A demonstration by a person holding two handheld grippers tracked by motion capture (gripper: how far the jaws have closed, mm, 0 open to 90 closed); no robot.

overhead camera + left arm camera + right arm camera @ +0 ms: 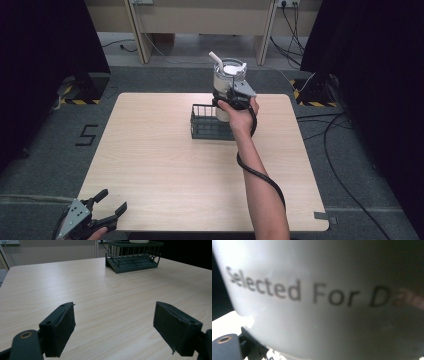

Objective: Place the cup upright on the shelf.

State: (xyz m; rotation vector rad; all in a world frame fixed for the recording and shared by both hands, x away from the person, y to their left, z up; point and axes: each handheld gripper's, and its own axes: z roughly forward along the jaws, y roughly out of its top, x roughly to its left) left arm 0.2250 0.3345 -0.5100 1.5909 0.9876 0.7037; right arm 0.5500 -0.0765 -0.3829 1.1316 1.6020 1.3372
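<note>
Here, a white cup (227, 85) with a lid and a white straw (217, 58) is held at its side by the right gripper (231, 97), in the high view. The cup is seen upright, at the far right end of the dark wire rack (206, 125), its lower part hidden behind the hand (241, 116) and the rack's bars; whether it rests on the rack floor or hangs just above it cannot be told. In the right gripper view the cup wall (319, 302) is pressed up close to the camera, and blurred grey print reading "Selected For" is made out across it. The jaws themselves are covered by the cup, so a firm clench cannot be confirmed from that view, though the cup appears gripped in the high view.

The rack is placed on the table (165, 165), toward its far edge and a little right of centre.

The left gripper (100, 212) is held well apart from the rack, at the table's near left corner. Its jaws are spread wide with nothing between them, and in the left gripper view (113, 327) only bare tabletop lies between the pads, with the rack (132, 257) far ahead.
</note>
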